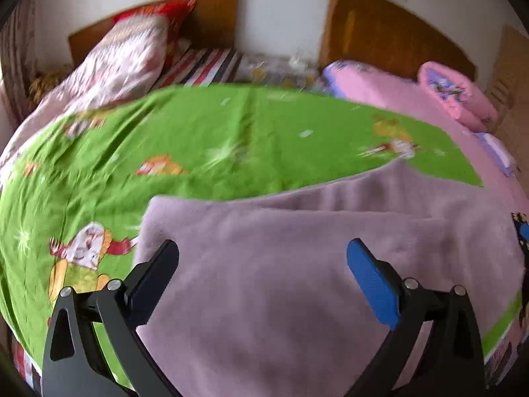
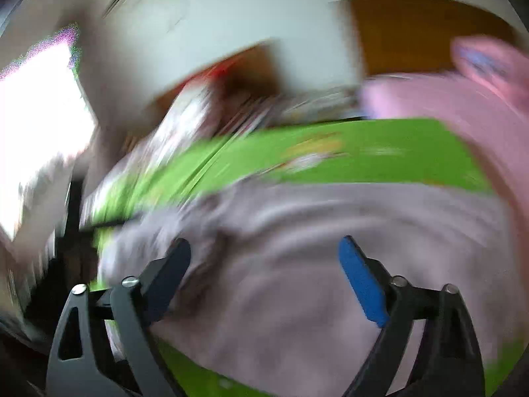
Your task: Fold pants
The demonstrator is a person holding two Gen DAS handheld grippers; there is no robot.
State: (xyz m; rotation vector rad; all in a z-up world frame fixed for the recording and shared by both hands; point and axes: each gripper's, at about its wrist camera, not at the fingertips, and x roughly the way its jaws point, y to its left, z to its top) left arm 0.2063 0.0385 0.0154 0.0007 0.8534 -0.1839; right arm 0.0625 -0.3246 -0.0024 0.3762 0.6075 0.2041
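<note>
L tongs (image 1: 263,251): spread wide, nothing between the fingers. One finger black, the other with a blue pad (image 1: 370,284). Tips hang over the pants (image 1: 297,264), can't tell if they touch the cloth.

Pants: mauve fleece, lying flat on the bed, directly under and ahead of L tongs, filling the gap between the fingers and running out past the blue one. A long fold line runs across the cloth ahead of the tips. Far edge sits just beyond that, on the green sheet (image 1: 198,132).

Sheet: green w/ cartoon print, ahead of the tongs and off to the black-finger side. Beyond it, far ahead: floral quilt (image 1: 125,63) w/ red pillow (image 1: 172,10) behind it on the black-finger side, pink blanket (image 1: 380,89) and a pink roll (image 1: 456,92) on the blue-pad side. Two wooden headboards (image 1: 390,29) against a white wall.

R tongs (image 2: 266,251): also wide open, gripping nothing. Heavy motion blur in this view. Pants (image 2: 297,264) under and between the fingers, looks rumpled near the black finger, detail not readable. Green sheet (image 2: 330,152) ahead, bright window (image 2: 36,132) far off on the black-finger side.

Edge of R tongs (image 1: 522,241) shows at the frame edge of L view, past the blue pad.
</note>
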